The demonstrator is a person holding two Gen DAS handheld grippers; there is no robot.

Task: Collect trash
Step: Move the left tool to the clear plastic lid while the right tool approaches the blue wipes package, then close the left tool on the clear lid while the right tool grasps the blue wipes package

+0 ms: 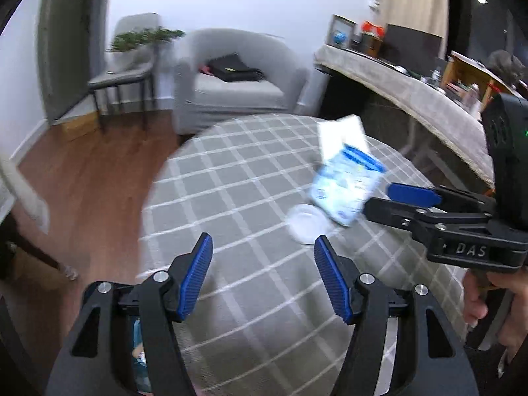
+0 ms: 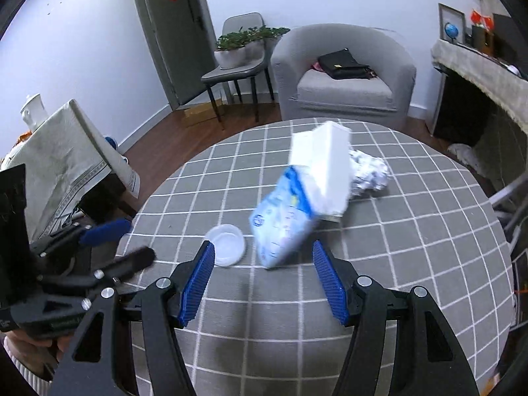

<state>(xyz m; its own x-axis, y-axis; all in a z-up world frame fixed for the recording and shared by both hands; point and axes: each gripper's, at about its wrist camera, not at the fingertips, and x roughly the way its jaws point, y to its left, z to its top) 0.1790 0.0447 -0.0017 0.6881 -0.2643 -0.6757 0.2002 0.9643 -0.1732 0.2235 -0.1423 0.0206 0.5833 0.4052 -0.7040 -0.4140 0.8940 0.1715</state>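
On right gripper [image 1: 389, 198] body: "DAS"; both grippers spread, empty; left gripper [image 1: 264, 277]; pack [image 2: 283, 224] print unreadable.

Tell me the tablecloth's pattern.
Grey tablecloth with a white grid of thin lines; clearest in the right wrist view.

The tissue pack [image 1: 343, 188], ahead of the left gripper's fingers [image 1: 196, 277], is looking smeared. The white box [image 2: 325, 168] is hiding part of the foil ball [image 2: 371, 173].
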